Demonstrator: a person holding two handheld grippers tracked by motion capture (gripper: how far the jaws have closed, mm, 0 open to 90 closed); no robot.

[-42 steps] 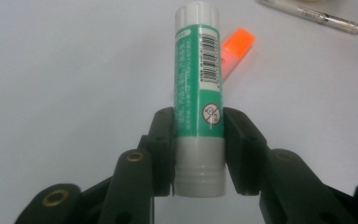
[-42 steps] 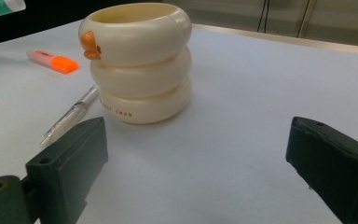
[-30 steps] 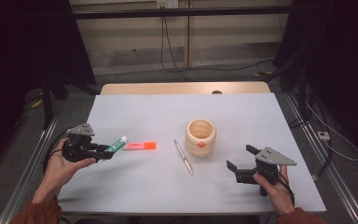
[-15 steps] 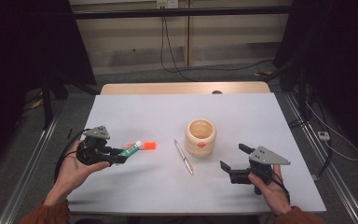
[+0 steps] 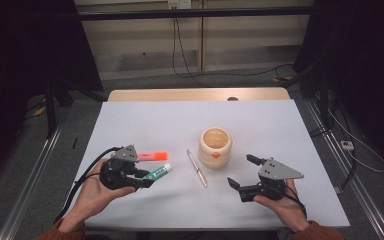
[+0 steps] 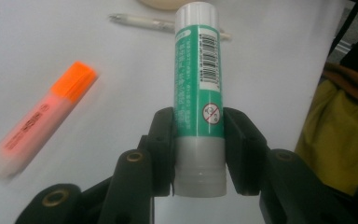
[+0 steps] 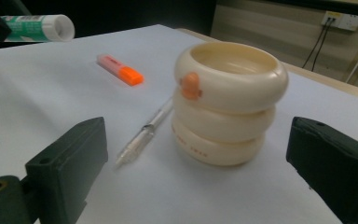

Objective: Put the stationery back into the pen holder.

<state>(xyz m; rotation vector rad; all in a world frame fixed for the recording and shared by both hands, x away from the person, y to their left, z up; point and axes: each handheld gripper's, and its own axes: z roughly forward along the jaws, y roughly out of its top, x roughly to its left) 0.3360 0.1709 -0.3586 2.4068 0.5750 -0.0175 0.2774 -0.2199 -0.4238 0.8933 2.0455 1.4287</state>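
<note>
High view: the left gripper (image 5: 141, 178) pinches a green glue stick (image 5: 158, 172) above the white table (image 5: 145, 120), beside an orange highlighter (image 5: 152, 156). The right gripper (image 5: 240, 172) stands spread, holding nothing, near a cream ringed cup (image 5: 215, 147); a pen (image 5: 197, 168) lies between.

Left gripper view: both jaws press the glue stick's lower body, cap pointing away.

Right gripper view: jaws wide apart, the cup ahead between them, untouched.

A white table (image 5: 145, 115) carries a cream ringed cup (image 5: 215, 146) at centre, a pen (image 5: 197, 168) at seven o'clock of it, and an orange highlighter (image 5: 152, 156) at nine o'clock.
</note>
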